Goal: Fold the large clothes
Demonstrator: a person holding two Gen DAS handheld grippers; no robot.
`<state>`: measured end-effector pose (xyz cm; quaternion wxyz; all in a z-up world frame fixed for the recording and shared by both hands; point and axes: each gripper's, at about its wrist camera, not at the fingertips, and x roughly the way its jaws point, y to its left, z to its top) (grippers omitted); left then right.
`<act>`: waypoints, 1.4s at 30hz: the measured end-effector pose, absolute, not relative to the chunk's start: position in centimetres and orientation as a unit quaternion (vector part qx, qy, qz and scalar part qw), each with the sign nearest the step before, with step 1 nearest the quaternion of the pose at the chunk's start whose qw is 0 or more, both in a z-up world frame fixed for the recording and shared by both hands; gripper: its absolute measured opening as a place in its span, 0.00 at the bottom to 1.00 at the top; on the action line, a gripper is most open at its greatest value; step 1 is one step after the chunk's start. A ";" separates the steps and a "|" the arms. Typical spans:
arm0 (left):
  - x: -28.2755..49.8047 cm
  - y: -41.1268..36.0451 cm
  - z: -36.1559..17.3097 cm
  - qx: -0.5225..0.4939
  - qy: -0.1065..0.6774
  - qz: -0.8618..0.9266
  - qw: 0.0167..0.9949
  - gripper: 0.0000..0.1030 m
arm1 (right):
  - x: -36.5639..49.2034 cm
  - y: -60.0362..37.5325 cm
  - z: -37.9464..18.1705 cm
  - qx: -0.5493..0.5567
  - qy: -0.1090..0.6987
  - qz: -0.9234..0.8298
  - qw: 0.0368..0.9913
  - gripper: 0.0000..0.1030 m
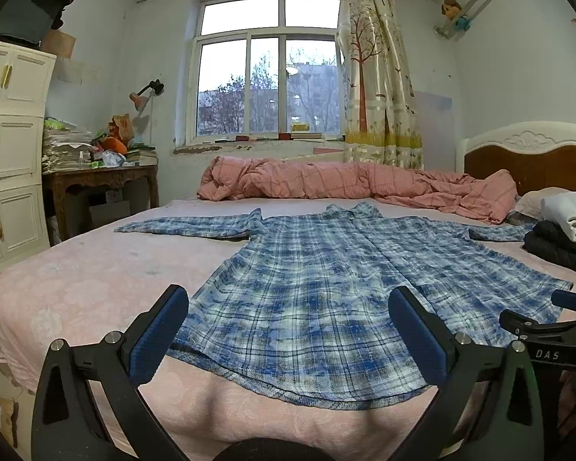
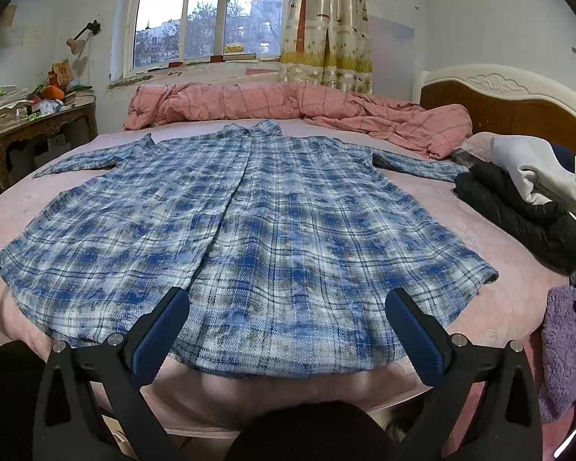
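Note:
A large blue and white plaid shirt [image 1: 307,288] [image 2: 249,223] lies spread flat on the pink bed, front up, collar towards the window, both sleeves stretched out sideways. Its hem reaches the near edge of the bed. My left gripper [image 1: 288,303] hovers open just before the hem, over the shirt's left half, with nothing between its blue pads. My right gripper [image 2: 286,307] is likewise open above the hem, over the shirt's right half. The right gripper [image 1: 549,330] also shows at the right edge of the left wrist view.
A rumpled pink checked quilt [image 1: 345,184] lies along the far side of the bed [image 1: 76,280]. A pile of dark and white clothes [image 2: 526,192] sits at the right by the headboard [image 2: 510,107]. A white cabinet [image 1: 7,146] and a cluttered wooden desk [image 1: 96,180] stand at the left.

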<state>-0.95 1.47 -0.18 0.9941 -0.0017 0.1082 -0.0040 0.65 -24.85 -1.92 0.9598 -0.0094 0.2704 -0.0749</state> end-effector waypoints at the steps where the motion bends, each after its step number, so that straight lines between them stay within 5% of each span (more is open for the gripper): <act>1: -1.0 1.4 -0.2 0.000 0.108 -0.004 0.994 1.00 | 0.7 -24.8 -1.9 -0.009 0.270 -0.075 0.960 1.00; 42: -1.4 1.0 0.6 0.014 0.099 0.027 0.995 1.00 | 0.4 -24.9 -1.4 -0.016 0.260 -0.059 0.964 1.00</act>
